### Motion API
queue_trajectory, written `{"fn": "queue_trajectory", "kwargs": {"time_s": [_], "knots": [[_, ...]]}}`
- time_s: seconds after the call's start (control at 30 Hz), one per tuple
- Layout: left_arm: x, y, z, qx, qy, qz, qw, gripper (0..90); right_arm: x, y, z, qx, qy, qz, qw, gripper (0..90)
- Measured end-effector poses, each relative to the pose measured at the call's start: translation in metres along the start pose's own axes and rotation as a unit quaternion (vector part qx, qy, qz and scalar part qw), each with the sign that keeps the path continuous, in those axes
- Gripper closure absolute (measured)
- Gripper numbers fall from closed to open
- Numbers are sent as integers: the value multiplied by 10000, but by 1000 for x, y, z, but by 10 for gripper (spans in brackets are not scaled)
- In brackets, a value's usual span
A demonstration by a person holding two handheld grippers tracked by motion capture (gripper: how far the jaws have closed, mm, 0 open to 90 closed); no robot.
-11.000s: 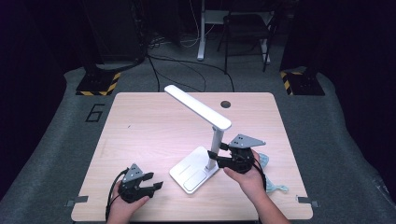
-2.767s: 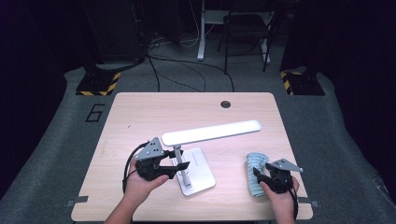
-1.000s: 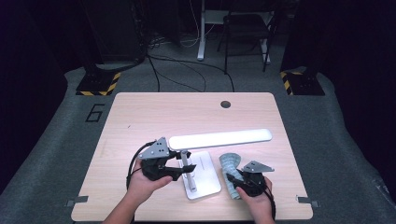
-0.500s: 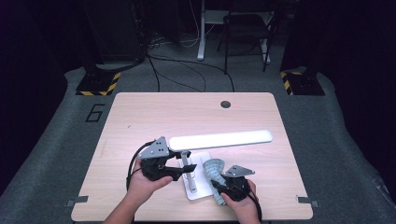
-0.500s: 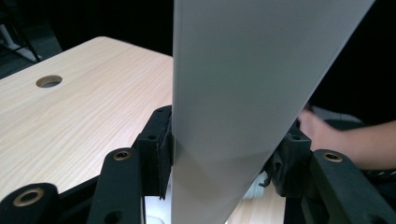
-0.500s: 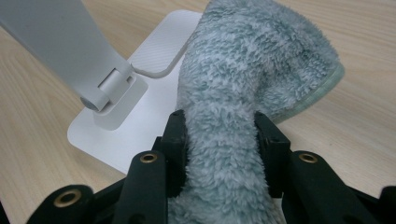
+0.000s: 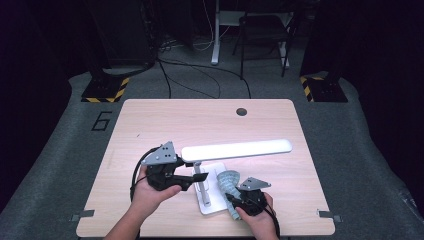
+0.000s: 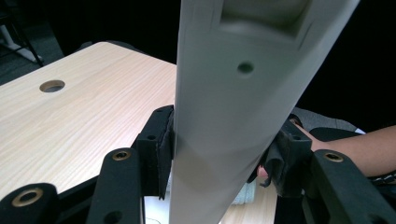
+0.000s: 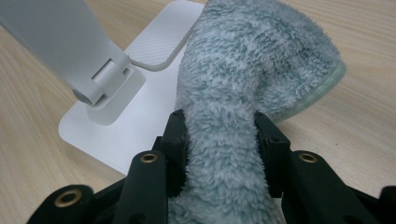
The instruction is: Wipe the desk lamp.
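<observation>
A white desk lamp stands near the table's front edge, its long head (image 7: 237, 149) level above its flat base (image 7: 212, 204). My left gripper (image 7: 196, 178) is shut on the lamp's upright arm (image 8: 233, 93), whose white bar runs up between the pads of the left gripper (image 8: 219, 154). My right gripper (image 7: 234, 201) is shut on a fluffy grey-green cloth (image 7: 227, 181). In the right gripper view that cloth (image 9: 247, 60) bulges out of the right gripper (image 9: 222, 135) and lies partly on the lamp base (image 9: 140, 112), beside the arm's hinge (image 9: 100, 81).
The wooden table (image 7: 150, 125) has a round cable hole (image 7: 241, 111) at the far middle. Beyond it are cables on the grey floor, a chair (image 7: 265, 30) and two black-and-yellow striped feet (image 7: 105, 90). Both hands are close to the front edge.
My right gripper has carried the cloth leftward from the table beside the lamp onto the lamp base. The left gripper and the lamp have kept still.
</observation>
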State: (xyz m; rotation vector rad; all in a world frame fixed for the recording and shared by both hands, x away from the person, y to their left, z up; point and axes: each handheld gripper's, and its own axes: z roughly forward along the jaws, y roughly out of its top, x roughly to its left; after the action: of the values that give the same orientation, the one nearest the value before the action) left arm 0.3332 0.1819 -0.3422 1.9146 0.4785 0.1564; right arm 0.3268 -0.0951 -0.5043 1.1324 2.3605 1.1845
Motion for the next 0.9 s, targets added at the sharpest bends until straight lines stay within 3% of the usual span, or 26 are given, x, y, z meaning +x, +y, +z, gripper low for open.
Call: {"fn": "queue_trajectory", "kwargs": {"time_s": [0.3, 0.7, 0.9], "knots": [[-1, 12, -5, 129, -18, 84, 9999, 496, -2, 1, 0, -7, 34, 44, 10000, 628], [-2, 11, -5, 72, 10, 195, 9998, 515, 2, 6, 4, -1, 33, -33, 10000, 633], [-2, 11, -5, 81, 26, 218, 9997, 516, 0, 8, 10, -19, -13, 53, 10000, 637]]}}
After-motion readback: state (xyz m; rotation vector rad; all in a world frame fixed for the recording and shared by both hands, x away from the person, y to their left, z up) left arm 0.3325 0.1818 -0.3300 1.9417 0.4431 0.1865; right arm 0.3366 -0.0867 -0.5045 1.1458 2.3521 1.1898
